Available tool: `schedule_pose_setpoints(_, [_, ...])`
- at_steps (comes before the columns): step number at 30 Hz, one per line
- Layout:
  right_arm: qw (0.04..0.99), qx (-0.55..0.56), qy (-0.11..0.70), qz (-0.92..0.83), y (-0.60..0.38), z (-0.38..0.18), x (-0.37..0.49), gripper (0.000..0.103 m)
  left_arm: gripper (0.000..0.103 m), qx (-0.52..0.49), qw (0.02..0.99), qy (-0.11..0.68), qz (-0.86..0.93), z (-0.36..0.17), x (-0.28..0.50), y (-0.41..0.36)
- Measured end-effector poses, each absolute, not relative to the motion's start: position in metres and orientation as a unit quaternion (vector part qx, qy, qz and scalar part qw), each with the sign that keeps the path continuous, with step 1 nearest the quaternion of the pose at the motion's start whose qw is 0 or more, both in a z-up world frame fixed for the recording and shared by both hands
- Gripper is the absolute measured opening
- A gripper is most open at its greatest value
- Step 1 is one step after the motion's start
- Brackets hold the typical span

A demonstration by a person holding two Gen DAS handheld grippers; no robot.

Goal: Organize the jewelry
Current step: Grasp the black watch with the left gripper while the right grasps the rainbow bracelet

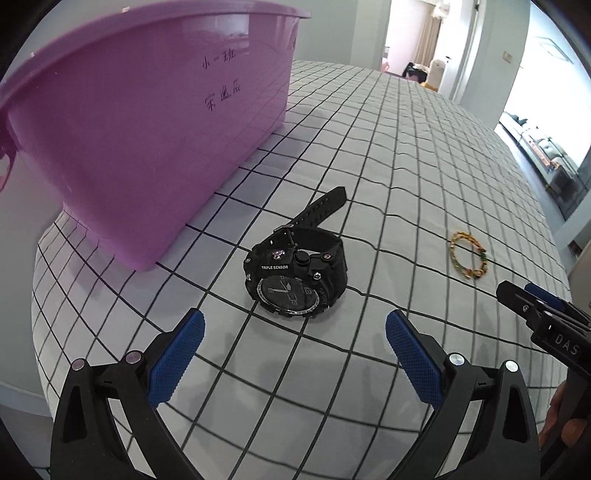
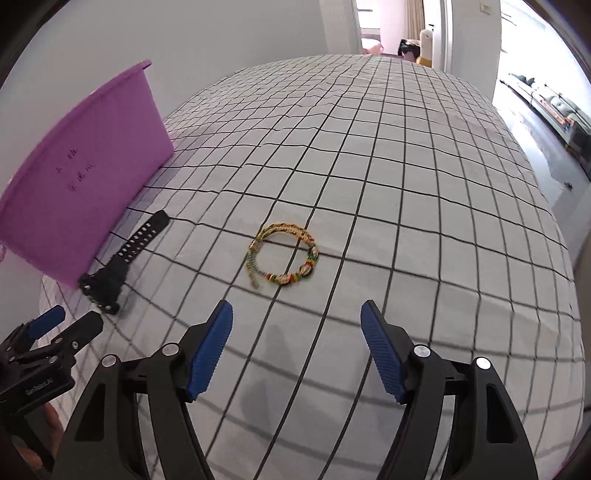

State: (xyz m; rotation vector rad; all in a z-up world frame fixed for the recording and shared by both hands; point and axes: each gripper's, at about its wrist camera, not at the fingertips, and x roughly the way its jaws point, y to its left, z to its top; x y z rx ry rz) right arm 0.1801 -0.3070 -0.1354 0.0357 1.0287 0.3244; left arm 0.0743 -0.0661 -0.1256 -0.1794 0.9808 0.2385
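Note:
A black sport watch (image 1: 297, 275) lies on the checked bedspread just ahead of my left gripper (image 1: 295, 325), which is open and empty. The watch strap also shows in the right wrist view (image 2: 122, 258). A braided yellow-green bracelet (image 2: 282, 258) lies on the cloth just ahead of my right gripper (image 2: 297, 325), which is open and empty. The bracelet also shows to the right in the left wrist view (image 1: 468, 260). A purple plastic tub (image 1: 147, 133) with handwriting stands left of the watch; it also shows at the left in the right wrist view (image 2: 81, 184).
The grey bedspread with a black grid (image 2: 369, 166) stretches far ahead. A white wall is behind the tub. A doorway (image 2: 391, 26) and a bright room lie beyond the bed. The right gripper's side shows at the right in the left wrist view (image 1: 543, 314).

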Motion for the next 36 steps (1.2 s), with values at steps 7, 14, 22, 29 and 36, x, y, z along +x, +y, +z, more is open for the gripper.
schedule_pose_setpoints(7, [0.858,-0.006,0.484,0.173,-0.298,-0.147,0.197,0.069,0.097,-0.096,0.870,0.464,0.139,-0.142,0.081,-0.064])
schedule_pose_setpoints(14, [0.857,-0.016,0.481,0.185,-0.289,-0.154,0.209,0.071,0.097,-0.093,0.867,0.466,0.152,-0.150,0.086,-0.064])
schedule_pose_setpoints(22, [0.861,-0.051,0.472,0.185,-0.280,-0.155,0.217,0.072,0.097,-0.087,0.867,0.465,0.158,-0.150,0.095,-0.064])
schedule_pose_setpoints(29, [0.863,-0.064,0.464,0.189,-0.273,-0.158,0.224,0.074,0.097,-0.093,0.863,0.470,0.158,-0.155,0.106,-0.062])
schedule_pose_setpoints(36, [0.866,-0.075,0.458,0.187,-0.267,-0.161,0.229,0.074,0.097,-0.100,0.861,0.472,0.159,-0.158,0.113,-0.059])
